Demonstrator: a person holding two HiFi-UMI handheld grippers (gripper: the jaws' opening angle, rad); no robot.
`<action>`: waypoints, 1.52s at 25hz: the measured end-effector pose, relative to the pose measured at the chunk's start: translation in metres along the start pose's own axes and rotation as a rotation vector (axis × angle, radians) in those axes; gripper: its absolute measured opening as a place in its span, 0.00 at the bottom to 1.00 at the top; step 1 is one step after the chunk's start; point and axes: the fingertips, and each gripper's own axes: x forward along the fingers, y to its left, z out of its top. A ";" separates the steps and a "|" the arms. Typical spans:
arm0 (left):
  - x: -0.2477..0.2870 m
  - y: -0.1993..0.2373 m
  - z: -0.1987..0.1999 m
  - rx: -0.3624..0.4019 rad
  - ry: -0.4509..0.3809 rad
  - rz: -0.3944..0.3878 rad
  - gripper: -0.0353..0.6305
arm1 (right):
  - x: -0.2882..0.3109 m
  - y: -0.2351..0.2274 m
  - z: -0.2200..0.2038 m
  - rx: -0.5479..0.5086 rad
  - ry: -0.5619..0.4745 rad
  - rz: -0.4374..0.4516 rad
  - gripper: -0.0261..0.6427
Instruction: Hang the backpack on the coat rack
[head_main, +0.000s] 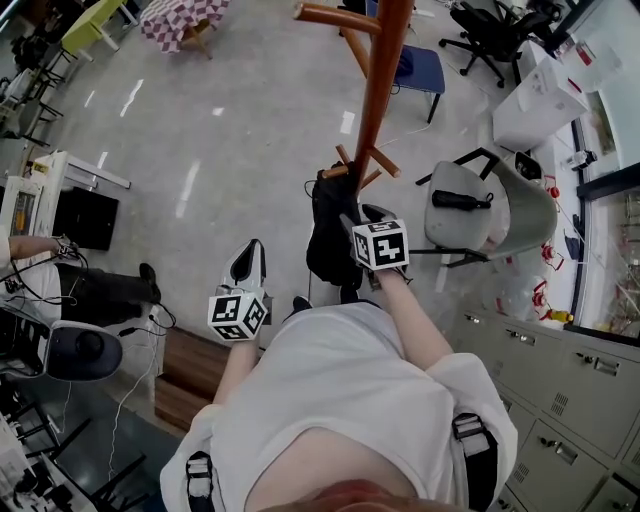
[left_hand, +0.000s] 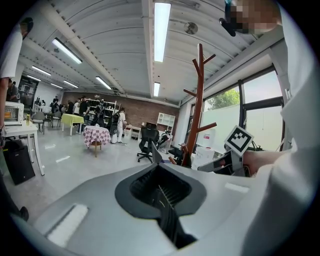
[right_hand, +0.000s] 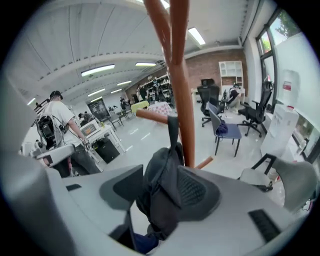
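Backpack (head_main: 328, 235) hung by its top loop from a low peg of the coat rack (head_main: 378, 110), long axis vertical. Your right tongs (head_main: 362, 218) gaped wide, gripping nothing, the bag directly ahead between them. Your left tongs (head_main: 250, 265), clenched empty, sat farther off.

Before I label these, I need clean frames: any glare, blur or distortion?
Head view: sharp, with lamp glare streaks on the floor. Left gripper view: fisheye bends the ceiling, windows washed out. Right gripper view: fisheye too; the near backpack is dark and slightly soft.
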 end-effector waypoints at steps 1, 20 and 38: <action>0.001 0.000 0.002 -0.004 0.000 -0.003 0.07 | -0.006 0.001 0.009 -0.004 -0.033 0.000 0.36; -0.005 -0.003 0.077 0.080 -0.164 0.018 0.07 | -0.118 0.048 0.123 -0.163 -0.726 0.085 0.05; -0.013 0.006 0.120 0.196 -0.302 0.115 0.07 | -0.105 0.053 0.125 -0.080 -0.715 0.137 0.05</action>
